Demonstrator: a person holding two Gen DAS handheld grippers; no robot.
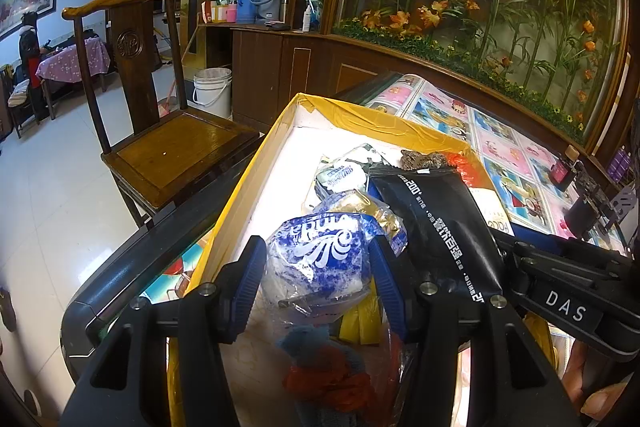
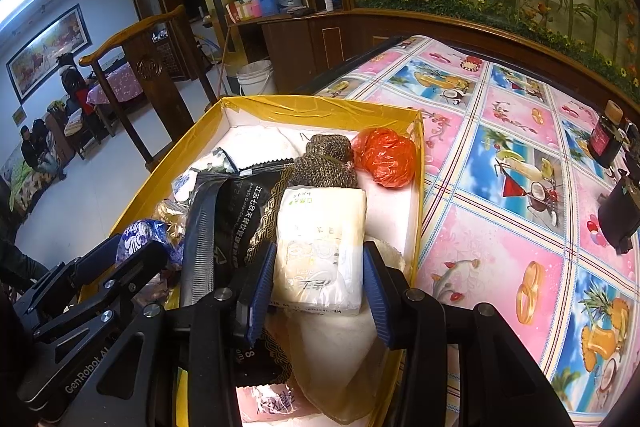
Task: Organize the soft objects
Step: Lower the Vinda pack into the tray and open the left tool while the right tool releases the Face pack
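Observation:
A yellow-rimmed box (image 1: 256, 163) (image 2: 280, 105) on the table holds several soft items. My left gripper (image 1: 316, 283) is shut on a blue-and-white plastic bag (image 1: 320, 255) over the box's near left part; the bag also shows in the right wrist view (image 2: 136, 239). My right gripper (image 2: 318, 291) is shut on a white tissue pack (image 2: 320, 247) inside the box. A black pouch (image 1: 436, 227) (image 2: 236, 211) lies between them. A brown knitted cloth (image 2: 328, 163) and an orange bag (image 2: 386, 157) lie at the far end.
A tablecloth with fruit pictures (image 2: 520, 167) covers the table right of the box. A dark bottle (image 2: 606, 135) stands at its right edge. A wooden chair (image 1: 160, 147) stands left of the table, a white bucket (image 1: 212, 91) behind it.

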